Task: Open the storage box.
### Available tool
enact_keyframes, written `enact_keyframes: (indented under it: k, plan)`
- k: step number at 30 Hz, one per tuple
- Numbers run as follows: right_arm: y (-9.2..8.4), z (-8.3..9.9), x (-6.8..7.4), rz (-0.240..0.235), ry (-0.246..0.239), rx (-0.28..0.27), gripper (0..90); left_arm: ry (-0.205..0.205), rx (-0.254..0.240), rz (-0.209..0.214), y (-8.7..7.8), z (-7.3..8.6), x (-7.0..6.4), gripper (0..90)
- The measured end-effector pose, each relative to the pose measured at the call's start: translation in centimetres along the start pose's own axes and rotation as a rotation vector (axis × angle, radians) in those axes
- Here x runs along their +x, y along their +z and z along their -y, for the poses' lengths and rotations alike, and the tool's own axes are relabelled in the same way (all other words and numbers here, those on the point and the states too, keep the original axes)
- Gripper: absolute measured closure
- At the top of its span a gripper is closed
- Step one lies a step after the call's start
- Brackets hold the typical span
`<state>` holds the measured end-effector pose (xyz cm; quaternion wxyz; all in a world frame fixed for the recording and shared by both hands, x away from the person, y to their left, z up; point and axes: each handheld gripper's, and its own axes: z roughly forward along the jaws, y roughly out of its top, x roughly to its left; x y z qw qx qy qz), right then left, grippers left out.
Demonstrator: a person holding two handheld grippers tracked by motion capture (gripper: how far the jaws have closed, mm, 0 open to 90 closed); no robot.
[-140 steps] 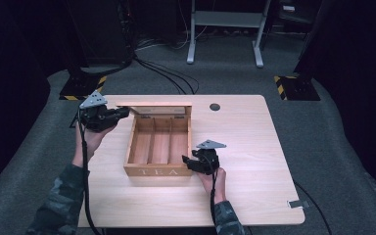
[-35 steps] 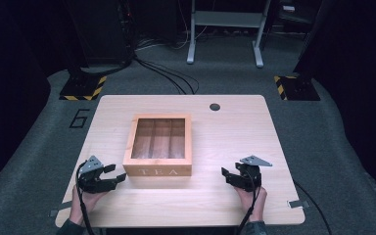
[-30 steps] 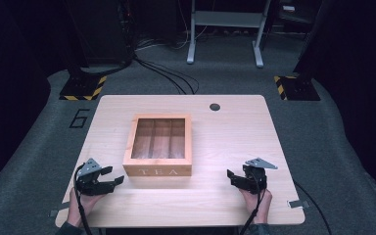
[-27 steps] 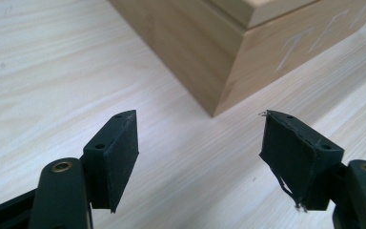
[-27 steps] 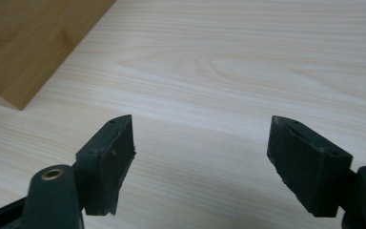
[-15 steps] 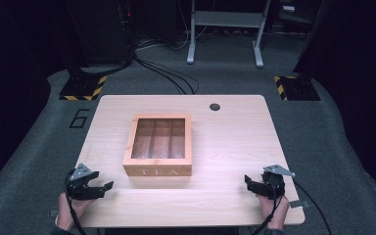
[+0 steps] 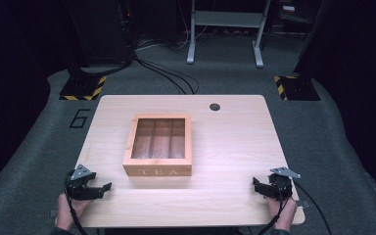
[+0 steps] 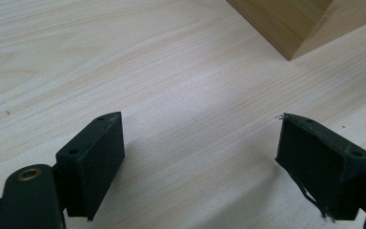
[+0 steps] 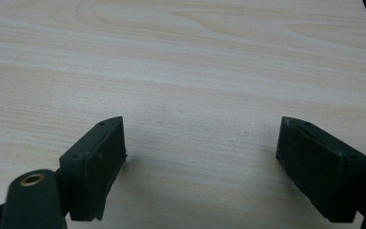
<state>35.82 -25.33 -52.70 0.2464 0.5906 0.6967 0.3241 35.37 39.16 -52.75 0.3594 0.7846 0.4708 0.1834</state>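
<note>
At the near edge of the pale wood-grain table (image 7: pixel 225 127), the left gripper (image 7: pixel 98 188) and the right gripper (image 7: pixel 260 186) rest well apart, each with its jaws spread wide and holding nothing. The wooden tea box (image 7: pixel 159 146) sits mid-table between them, lid shut, its glazed top showing three compartments (the front face reads TEA). By my judgement the work on the box looks finished and the hands are parked; any further move calls for a fresh reach inward. The jaw pads (image 8: pixel 97 160) look matte, blocky and slightly frayed.
</note>
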Motion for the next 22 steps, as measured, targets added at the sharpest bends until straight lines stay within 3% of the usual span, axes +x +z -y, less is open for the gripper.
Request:
enact_keyframes:
  k: [4, 7, 22]
  plan:
    - [0.11, 0.09, 0.02, 0.004, -0.019, -0.007, 15.3, 0.017, -0.025, -0.023, 0.22, 0.26, -0.07, 15.9]
    - [0.24, 0.01, 0.24, 0.016, -0.024, 0.001, 14.0, 0.039, -0.017, -0.041, 0.4, 0.18, -0.33, 14.7]
    - [0.33, -0.04, 0.22, 0.019, -0.033, 0.002, 13.2, 0.037, -0.017, -0.04, 0.5, 0.11, -0.37, 14.2]
